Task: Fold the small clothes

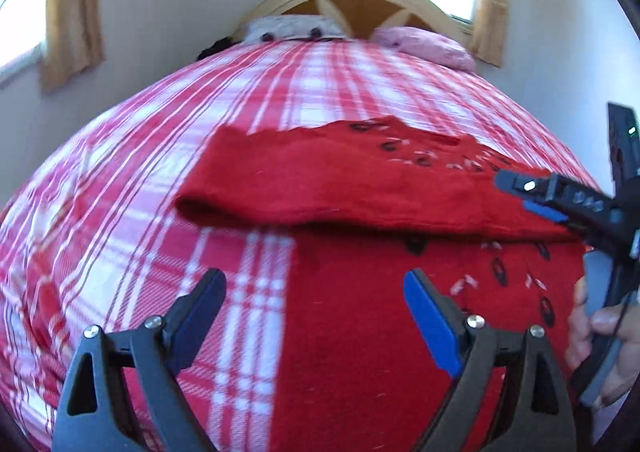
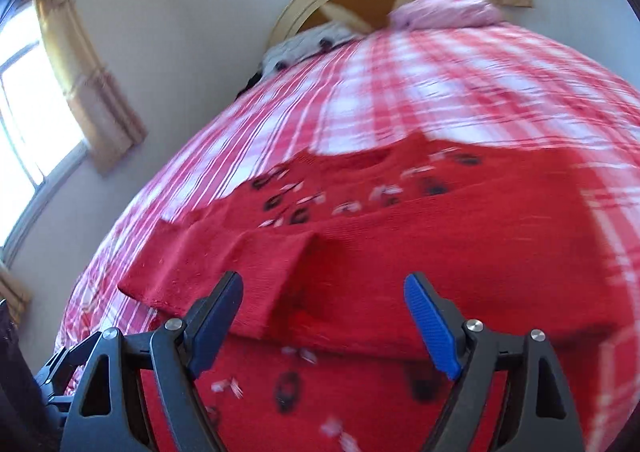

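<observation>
The red sweater [image 1: 360, 187] lies flat on the plaid bed [image 1: 120, 211] with a sleeve folded across, both the left gripper [image 1: 316, 304] and right gripper [image 2: 324, 308] wide apart holding nothing (so probably next they should pinch the hem corners evenly).

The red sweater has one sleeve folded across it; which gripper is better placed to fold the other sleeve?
Probably the right gripper: it hovers open over the red sweater, and the unfolded side lies on its side.
</observation>
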